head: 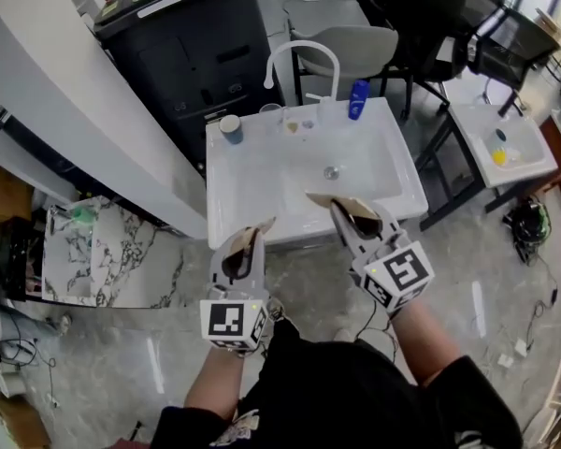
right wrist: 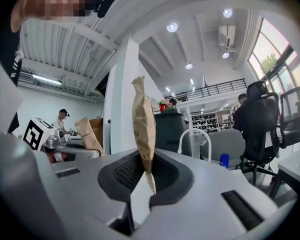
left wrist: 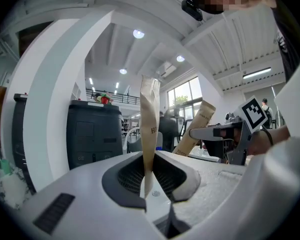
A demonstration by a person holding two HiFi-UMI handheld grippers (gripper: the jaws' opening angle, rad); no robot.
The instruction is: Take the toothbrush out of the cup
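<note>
My left gripper [head: 254, 235] is shut on a narrow tan paper packet [left wrist: 150, 119] that stands upright between its jaws. My right gripper [head: 344, 210] is shut on a second brown paper packet [right wrist: 143, 126]. Both grippers point level, side by side, just short of the front edge of the white sink [head: 262, 190]. A small cup [head: 231, 128] stands at the sink's back left corner, well beyond both grippers. I cannot make out a toothbrush in it. Each gripper view shows the other gripper with its packet: the right gripper [left wrist: 205, 133], the left gripper [right wrist: 82, 151].
A white arched faucet [head: 299, 56] rises at the back of the sink, with a blue bottle [head: 358, 99] and clear glasses [head: 294, 120] beside it. A black cabinet [head: 192, 54] stands behind, a white pillar at left, chairs and a second sink [head: 505, 143] at right.
</note>
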